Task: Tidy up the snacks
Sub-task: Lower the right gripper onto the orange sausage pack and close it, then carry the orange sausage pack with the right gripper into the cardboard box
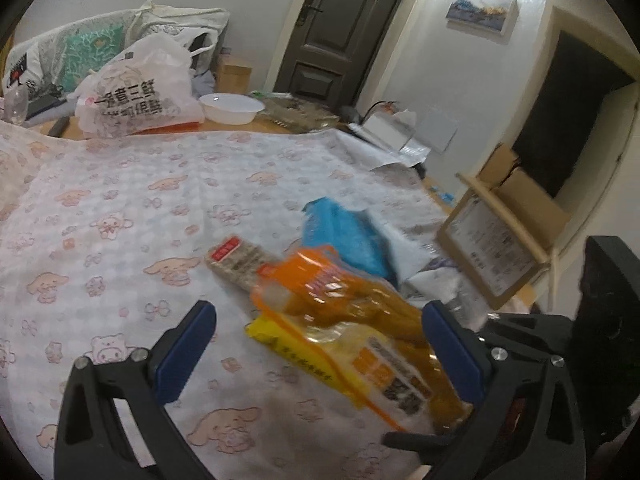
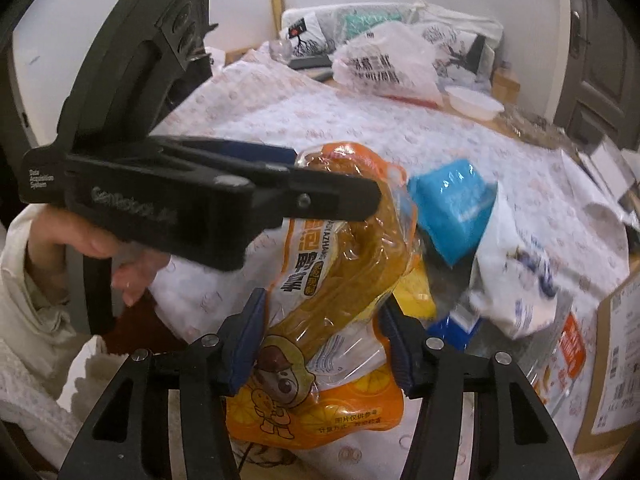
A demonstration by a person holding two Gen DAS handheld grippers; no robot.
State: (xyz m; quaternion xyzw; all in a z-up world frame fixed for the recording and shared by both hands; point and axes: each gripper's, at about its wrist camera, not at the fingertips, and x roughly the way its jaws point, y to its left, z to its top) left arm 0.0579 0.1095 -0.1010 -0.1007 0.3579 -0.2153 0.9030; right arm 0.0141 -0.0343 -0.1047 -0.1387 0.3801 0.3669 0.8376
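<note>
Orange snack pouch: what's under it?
Under the orange snack pouch a yellow packet sticks out, lying on the patterned sheet. How far the packet extends beneath is covered. The right hand-held gripper is shut on the pouch.

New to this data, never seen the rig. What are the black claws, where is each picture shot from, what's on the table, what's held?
No robot: a person holds one hand-squeezed claw in each hand, with a fisheye camera looking along its fingers. In the left view, the left claw is open over the patterned tablecloth. In the right view, the right claw has its pads against an orange snack bag. The black tool crossing that view is the left claw. Also there: a blue packet, a yellow packet, a white bowl and a printed plastic bag.
</note>
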